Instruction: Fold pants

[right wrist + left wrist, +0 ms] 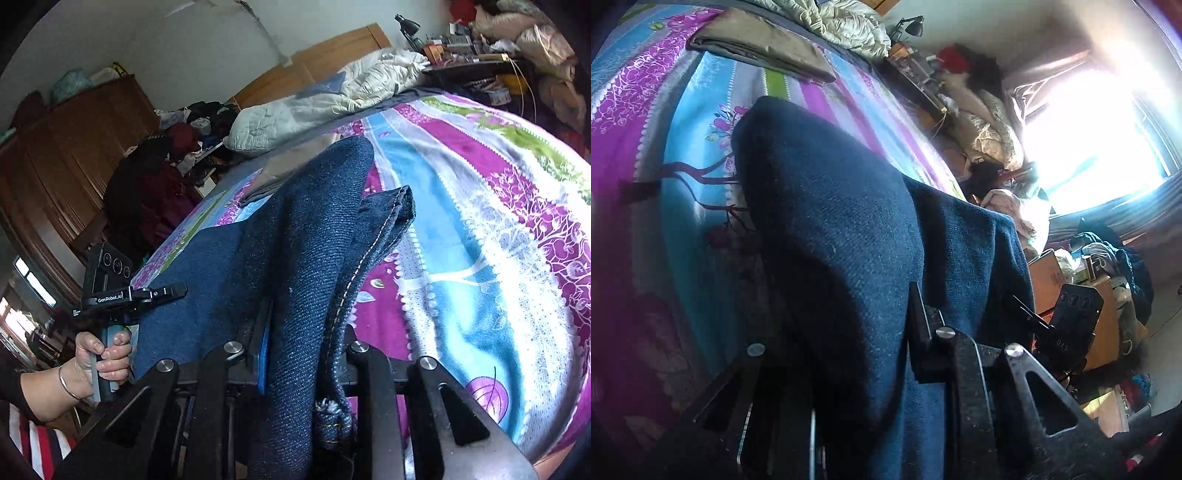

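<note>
Right wrist view showed the right tongs [295,332] clenched on the denim pants [303,236], draped ahead over the bedspread [480,229]; left tongs [849,354] likewise pinched them. Heavy, limp cloth; hems gave firmest purchase.

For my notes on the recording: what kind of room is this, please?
Most likely a lived-in bedroom: a bed under a floral bedsheet, a rumpled white quilt by the wooden headboard, and a wooden wardrobe.
</note>
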Motion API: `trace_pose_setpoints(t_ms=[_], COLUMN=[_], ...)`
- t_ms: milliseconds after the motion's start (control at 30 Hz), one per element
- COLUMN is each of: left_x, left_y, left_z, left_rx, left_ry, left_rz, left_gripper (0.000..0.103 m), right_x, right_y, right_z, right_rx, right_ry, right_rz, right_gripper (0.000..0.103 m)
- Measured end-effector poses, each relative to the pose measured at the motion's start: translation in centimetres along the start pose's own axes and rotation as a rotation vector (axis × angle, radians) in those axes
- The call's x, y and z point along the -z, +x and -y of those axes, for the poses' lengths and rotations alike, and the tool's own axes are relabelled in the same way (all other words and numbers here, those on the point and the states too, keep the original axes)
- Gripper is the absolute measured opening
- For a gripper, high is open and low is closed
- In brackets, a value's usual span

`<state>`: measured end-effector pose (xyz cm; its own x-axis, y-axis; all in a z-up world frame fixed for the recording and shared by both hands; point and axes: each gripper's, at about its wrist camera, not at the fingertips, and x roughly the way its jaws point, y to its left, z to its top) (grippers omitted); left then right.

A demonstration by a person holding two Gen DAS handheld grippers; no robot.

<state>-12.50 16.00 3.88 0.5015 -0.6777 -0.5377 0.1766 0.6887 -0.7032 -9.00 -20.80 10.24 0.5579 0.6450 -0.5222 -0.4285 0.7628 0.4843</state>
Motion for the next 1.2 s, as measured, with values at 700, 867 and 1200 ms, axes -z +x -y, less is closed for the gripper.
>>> trace_pose_setpoints(t_ms=[700,867,1200], left_x=[-15.0,-14.6,-13.2], left_y=[-14.9,-11.6,-16.1], left_z=[-16.6,-25.1,-24.3], left_rx=[-0.298,-0.389,-0.538], left_ry=[-0.195,-0.295,-0.217], left_rz=[0.151,0.143,0.289], left_gripper=[0.022,0.045,0.051], right_x=[-10.1,-8.0,-7.9], right_y=[30.2,36.2,29.8], right_z=[-14.4,-12.0,-8.6], right_rx=[-0.157,-0.099,-0.013], right_ry=[0.091,0.146,0.099], right_rz=[-0.227,-0.26,-0.248], right_gripper=[0.026,0.029,0.052])
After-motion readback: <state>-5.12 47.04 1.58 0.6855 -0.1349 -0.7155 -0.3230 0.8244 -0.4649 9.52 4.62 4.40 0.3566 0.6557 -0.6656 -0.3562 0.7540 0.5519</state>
